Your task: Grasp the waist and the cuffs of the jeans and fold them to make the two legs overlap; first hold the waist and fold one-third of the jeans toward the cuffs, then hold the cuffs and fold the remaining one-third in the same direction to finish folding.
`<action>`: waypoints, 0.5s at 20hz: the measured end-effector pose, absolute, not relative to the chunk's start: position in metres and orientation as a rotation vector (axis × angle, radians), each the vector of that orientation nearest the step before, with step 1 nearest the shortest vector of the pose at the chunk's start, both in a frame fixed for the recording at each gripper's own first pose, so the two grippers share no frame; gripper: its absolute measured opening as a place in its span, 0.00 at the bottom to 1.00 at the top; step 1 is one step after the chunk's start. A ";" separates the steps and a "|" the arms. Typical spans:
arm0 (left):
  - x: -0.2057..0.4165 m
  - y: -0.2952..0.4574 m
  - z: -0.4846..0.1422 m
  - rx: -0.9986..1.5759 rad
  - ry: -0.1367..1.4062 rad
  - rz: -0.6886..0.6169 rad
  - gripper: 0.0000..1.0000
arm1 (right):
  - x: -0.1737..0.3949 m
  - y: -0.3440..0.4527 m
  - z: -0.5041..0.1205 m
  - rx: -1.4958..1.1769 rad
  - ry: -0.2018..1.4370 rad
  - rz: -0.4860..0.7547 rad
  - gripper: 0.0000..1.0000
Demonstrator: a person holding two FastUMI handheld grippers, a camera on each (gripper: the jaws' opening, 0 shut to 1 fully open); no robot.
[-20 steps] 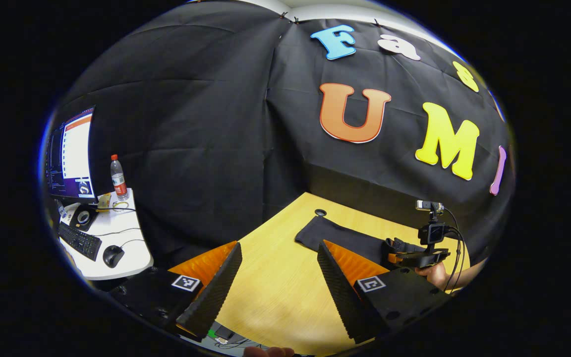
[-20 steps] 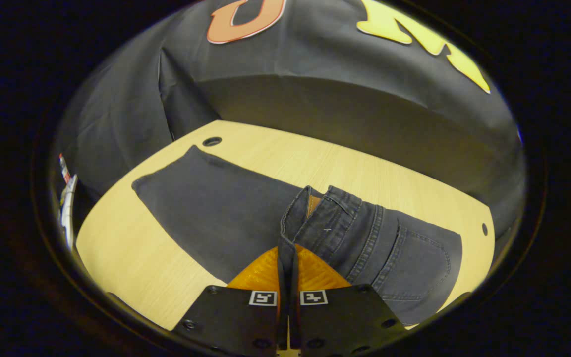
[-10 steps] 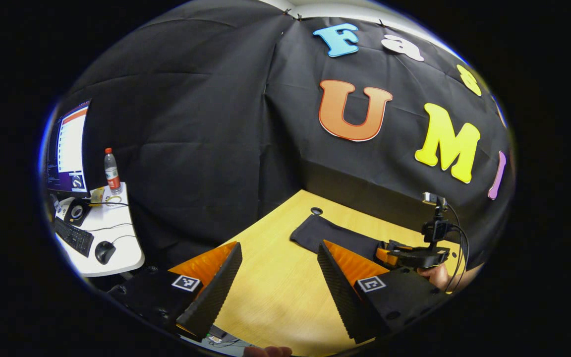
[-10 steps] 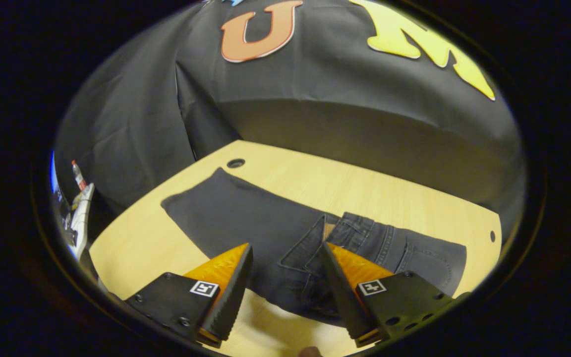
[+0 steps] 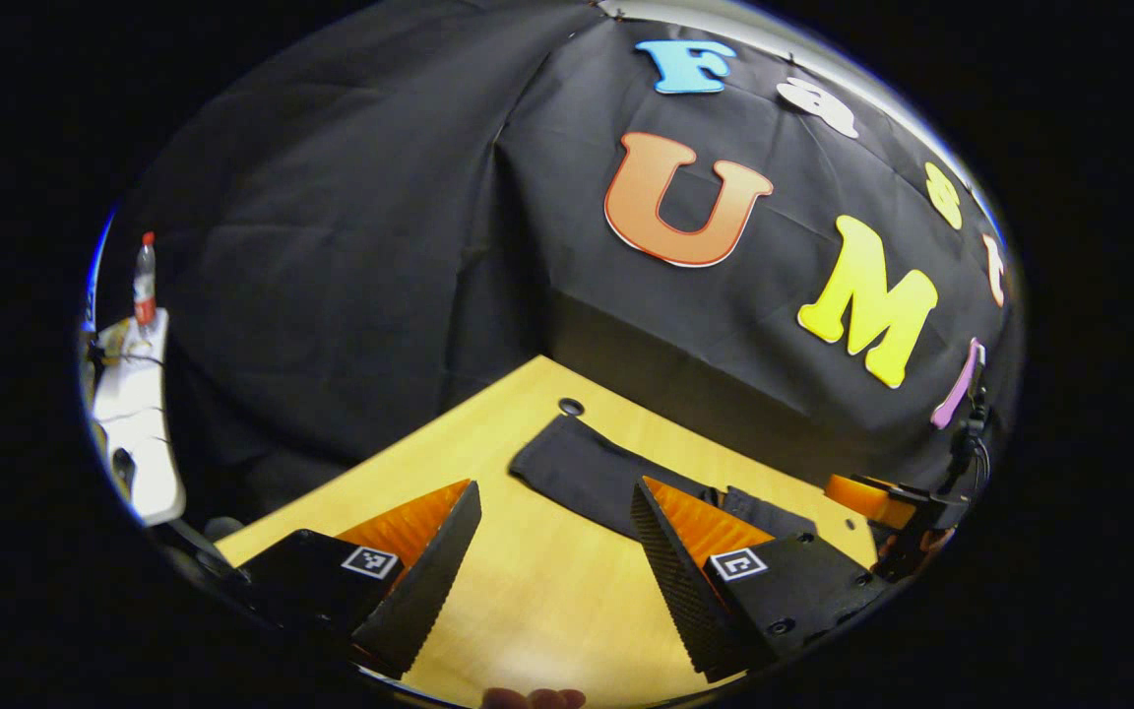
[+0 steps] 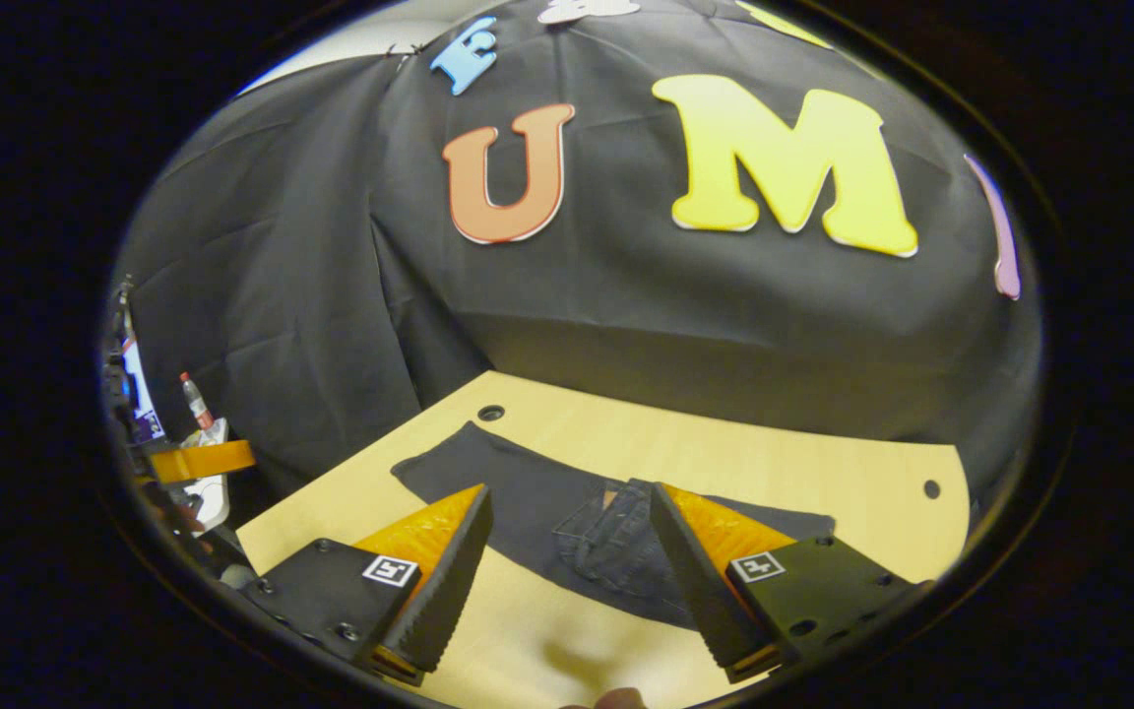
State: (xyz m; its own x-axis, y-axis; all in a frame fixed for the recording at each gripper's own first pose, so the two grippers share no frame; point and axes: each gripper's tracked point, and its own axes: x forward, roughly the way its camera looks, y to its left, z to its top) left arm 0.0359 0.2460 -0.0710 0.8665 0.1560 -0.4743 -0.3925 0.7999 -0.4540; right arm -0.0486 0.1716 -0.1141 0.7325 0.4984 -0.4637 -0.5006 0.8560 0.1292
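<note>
On the table: jeans [image 6: 567, 512] lie flat on the wooden table [image 6: 724, 453], waist part folded over the legs.
Left gripper [image 5: 552, 561]: released, 2 fingers spread above bare table, near the jeans' cuff end.
Right gripper [image 6: 572, 571]: released, raised over the folded waist, touching nothing.
Table hole [image 6: 490, 413]: just beyond the jeans' far corner.

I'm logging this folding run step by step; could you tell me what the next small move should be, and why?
Probably bring the open left gripper down to the cuff end of the jeans. The waist already lies folded over the legs, the right gripper is open above it, and the cuff third is unfolded.
</note>
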 end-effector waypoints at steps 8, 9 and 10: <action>0.111 0.231 -0.142 -1.112 0.458 0.223 0.99 | -0.073 0.013 -0.095 -0.005 0.538 0.268 0.99; 0.118 0.235 -0.155 -1.186 0.471 0.252 0.99 | -0.074 -0.008 -0.095 0.008 0.548 0.223 0.99; 0.124 0.240 -0.176 -1.230 0.493 0.288 0.99 | -0.075 -0.024 -0.092 0.026 0.551 0.181 0.94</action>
State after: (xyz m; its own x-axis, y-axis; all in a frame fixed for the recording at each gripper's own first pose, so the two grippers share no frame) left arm 0.1238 0.2401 -0.1756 0.8606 -0.0522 -0.5066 -0.4667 0.3173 -0.8255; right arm -0.0746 -0.0241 -0.0918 0.8366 0.1778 -0.5182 -0.1638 0.9838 0.0731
